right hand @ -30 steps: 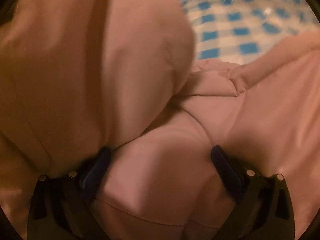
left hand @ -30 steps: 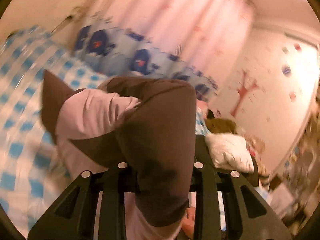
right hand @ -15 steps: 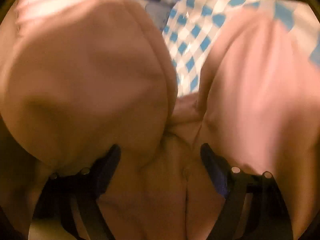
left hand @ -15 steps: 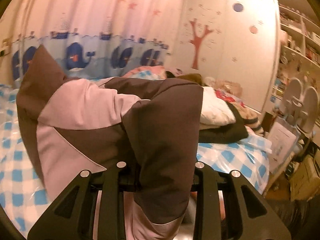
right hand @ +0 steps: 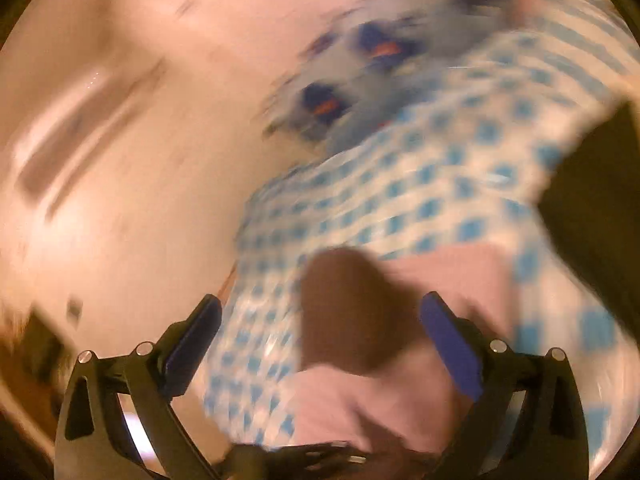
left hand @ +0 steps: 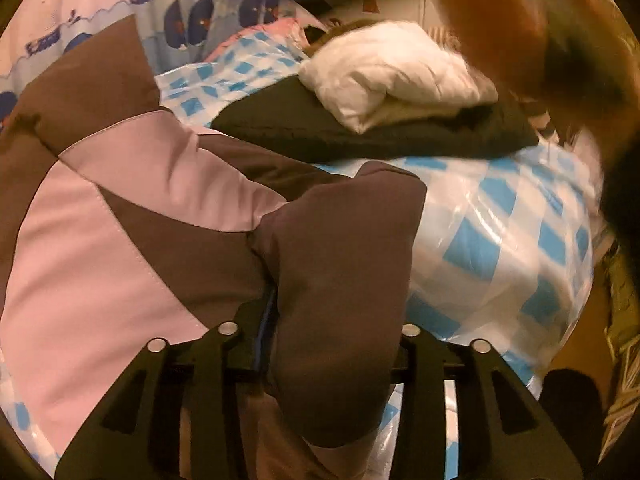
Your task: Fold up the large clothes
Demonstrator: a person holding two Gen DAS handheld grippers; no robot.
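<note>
Left gripper (left hand: 320,332) opening around brown-pink jacket (left hand: 132,216) fold — lay flat first; right gripper (right hand: 320,340) wide, empty.

The jacket (left hand: 160,240) is dark brown with pale pink panels. The bed cover (left hand: 500,232) under it is white with bright blue checks. A white pillow (left hand: 392,72) lies on a black cushion (left hand: 360,132). The curtain (left hand: 80,12) is pink above, light blue below, printed with navy whales. The right tool's pads (right hand: 452,344) are blue on black arms.
</note>
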